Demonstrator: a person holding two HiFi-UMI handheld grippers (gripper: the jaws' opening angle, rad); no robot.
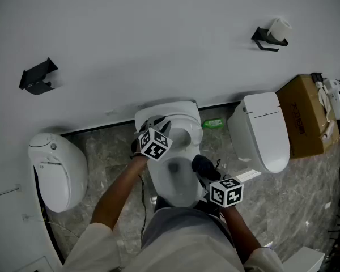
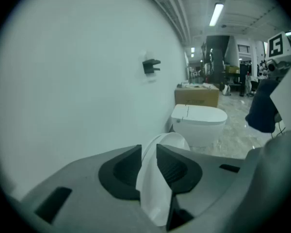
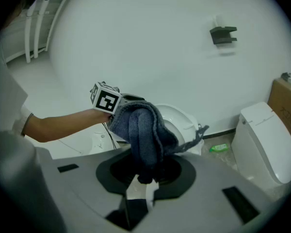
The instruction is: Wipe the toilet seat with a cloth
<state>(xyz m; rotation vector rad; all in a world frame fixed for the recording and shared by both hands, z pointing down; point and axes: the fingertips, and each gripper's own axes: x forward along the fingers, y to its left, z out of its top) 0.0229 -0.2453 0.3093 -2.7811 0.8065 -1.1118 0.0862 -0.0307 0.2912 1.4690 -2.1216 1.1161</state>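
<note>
**Right gripper** (image 3: 144,176): jaws clenched on the cloth (image 3: 141,127), a dark blue-grey, looped-pile fabric bunched into a rounded wad. It sits at the right edge of the toilet (image 1: 184,194) bowl.

**Left gripper** (image 2: 149,152): jaws narrowly parted at the left edge of the toilet's raised lid (image 1: 165,112). The lid's smooth white curve shows in the gap. Whether the pads touch it cannot be made out.

**Toilet:** glossy white, oval.

**Markings:** each gripper carries a marker cube (image 1: 154,143) with black-and-white square patterns.

**Right of the toilet:** a green bottle (image 1: 213,123) lies on the grey veined stone floor (image 1: 110,154). Farther right stands a brown cardboard box (image 1: 303,115). Its print is too small to read.
</note>
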